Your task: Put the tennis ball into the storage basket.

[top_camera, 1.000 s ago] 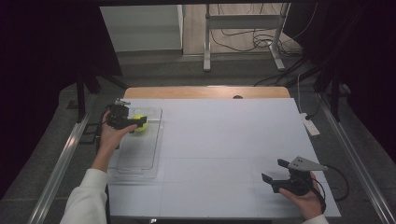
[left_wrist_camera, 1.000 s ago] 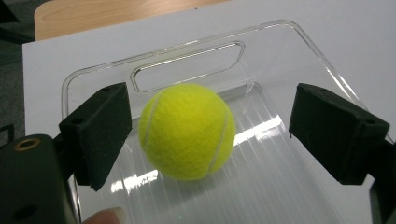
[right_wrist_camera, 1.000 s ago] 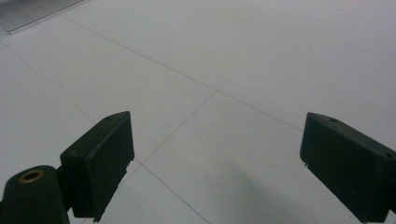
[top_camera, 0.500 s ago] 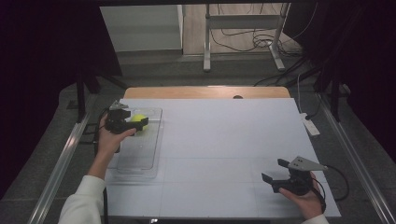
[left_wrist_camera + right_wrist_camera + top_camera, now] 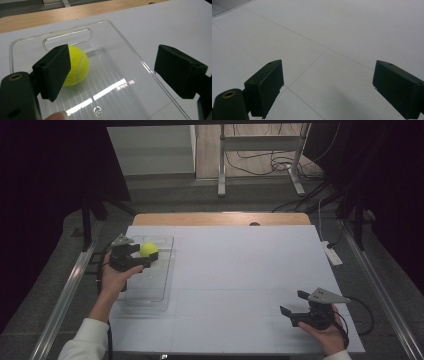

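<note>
A yellow-green tennis ball (image 5: 148, 249) lies at the far end of a clear plastic tray (image 5: 150, 285) on the left of the white table. My left gripper (image 5: 142, 257) hovers over the tray just on the near side of the ball, and its jaws stand open. In the left gripper view the ball (image 5: 77, 65) rests on the tray floor (image 5: 107, 90) beyond the left pad (image 5: 53, 71), with the gripper (image 5: 112, 62) holding nothing. My right gripper (image 5: 293, 302) is open above the table's near right corner. In the right gripper view the right gripper (image 5: 327, 75) has bare white table between its pads.
The tray has a handle slot (image 5: 66, 38) at its far end. A wooden strip (image 5: 220, 218) borders the table's far edge. A white power strip (image 5: 331, 253) lies at the right edge. Metal rails (image 5: 62, 300) run along both sides.
My left hand has drawn back toward the near side of the tray. The ball has stayed where it was in the tray. The right hand has not moved.
</note>
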Tool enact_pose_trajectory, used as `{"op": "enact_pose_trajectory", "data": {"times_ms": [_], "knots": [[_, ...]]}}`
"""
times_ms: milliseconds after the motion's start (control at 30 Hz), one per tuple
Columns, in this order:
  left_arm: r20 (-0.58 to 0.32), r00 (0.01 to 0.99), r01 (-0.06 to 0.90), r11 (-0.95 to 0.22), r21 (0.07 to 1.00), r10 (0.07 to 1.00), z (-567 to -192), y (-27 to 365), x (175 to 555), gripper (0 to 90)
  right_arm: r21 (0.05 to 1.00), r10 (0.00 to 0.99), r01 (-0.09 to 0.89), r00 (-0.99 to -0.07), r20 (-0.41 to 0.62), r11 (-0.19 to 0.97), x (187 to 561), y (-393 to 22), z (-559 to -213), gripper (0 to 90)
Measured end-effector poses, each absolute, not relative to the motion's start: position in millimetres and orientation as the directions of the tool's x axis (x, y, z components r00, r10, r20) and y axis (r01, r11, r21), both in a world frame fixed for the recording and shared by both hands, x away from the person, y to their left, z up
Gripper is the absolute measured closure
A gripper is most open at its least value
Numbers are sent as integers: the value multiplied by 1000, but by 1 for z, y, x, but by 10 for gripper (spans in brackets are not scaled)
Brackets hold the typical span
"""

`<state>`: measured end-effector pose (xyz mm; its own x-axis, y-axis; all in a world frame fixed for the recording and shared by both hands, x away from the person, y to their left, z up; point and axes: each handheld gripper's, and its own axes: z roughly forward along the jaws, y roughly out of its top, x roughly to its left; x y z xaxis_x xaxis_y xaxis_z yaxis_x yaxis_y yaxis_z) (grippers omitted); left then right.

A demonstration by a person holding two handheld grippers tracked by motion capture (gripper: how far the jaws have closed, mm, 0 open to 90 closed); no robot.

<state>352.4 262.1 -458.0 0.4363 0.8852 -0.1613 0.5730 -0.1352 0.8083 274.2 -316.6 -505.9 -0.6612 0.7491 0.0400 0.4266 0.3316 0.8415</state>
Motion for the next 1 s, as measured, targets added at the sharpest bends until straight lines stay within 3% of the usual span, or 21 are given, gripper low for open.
{"op": "enact_pose_trajectory", "data": {"times_ms": [1000], "knots": [[-195, 545, 520, -146, 842, 815, -478, 239, 278, 140, 833, 750, 437, -660, 40, 340, 277, -318, -509, 101]]}}
